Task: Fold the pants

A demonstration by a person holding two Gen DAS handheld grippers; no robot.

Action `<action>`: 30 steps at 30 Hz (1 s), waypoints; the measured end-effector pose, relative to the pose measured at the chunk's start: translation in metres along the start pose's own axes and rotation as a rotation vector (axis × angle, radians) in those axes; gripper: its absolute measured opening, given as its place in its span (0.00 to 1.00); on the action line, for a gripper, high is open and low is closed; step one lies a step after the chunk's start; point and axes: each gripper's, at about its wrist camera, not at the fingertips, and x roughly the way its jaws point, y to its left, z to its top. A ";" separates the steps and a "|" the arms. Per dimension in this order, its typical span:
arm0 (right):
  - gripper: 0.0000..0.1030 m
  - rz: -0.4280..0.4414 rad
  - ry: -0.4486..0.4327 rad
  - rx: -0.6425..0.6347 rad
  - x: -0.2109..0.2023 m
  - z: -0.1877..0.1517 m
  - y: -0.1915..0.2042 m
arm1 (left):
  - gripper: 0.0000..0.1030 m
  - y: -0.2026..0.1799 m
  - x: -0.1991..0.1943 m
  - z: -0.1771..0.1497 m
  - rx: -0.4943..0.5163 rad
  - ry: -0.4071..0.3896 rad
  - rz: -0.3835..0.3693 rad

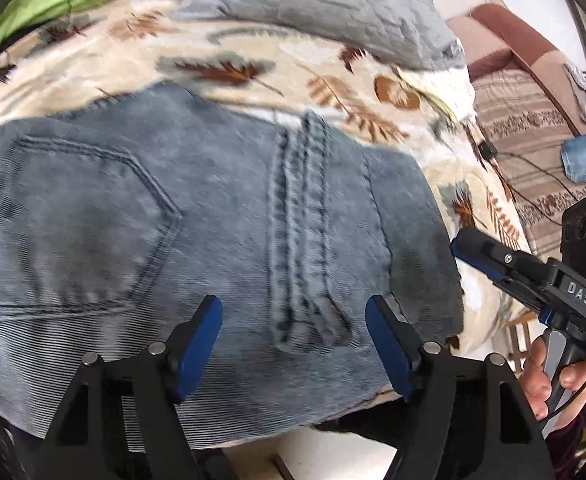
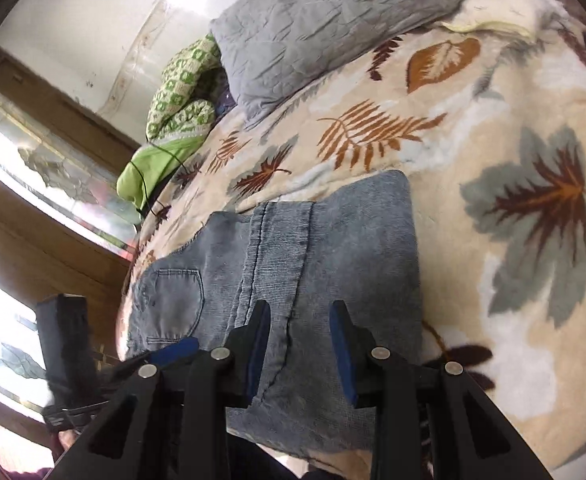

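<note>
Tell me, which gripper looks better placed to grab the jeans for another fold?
Probably the left gripper: it is open wide, right over the jeans near their edge. The right gripper is open too, but narrower.

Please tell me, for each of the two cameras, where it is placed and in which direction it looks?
Left wrist: sits behind the left tool, looks across the jeans; the right tool and right hand show.
Right wrist: sits behind the right tool, looks over the jeans toward the grey pillow.
Shared: jeans, leaf blanket, pillow.
</note>
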 end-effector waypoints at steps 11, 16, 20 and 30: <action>0.33 -0.016 -0.011 0.010 -0.006 -0.002 -0.003 | 0.28 -0.010 0.008 -0.006 0.051 -0.007 -0.017; 0.33 -0.019 0.005 0.017 0.000 -0.002 -0.002 | 0.24 -0.014 -0.005 -0.007 0.052 -0.031 -0.021; 0.33 -0.016 0.014 -0.008 0.003 -0.004 0.003 | 0.24 -0.028 -0.026 -0.015 0.089 -0.065 -0.029; 0.33 -0.053 0.118 0.003 0.031 -0.011 0.002 | 0.30 -0.013 -0.007 -0.023 0.053 -0.012 0.036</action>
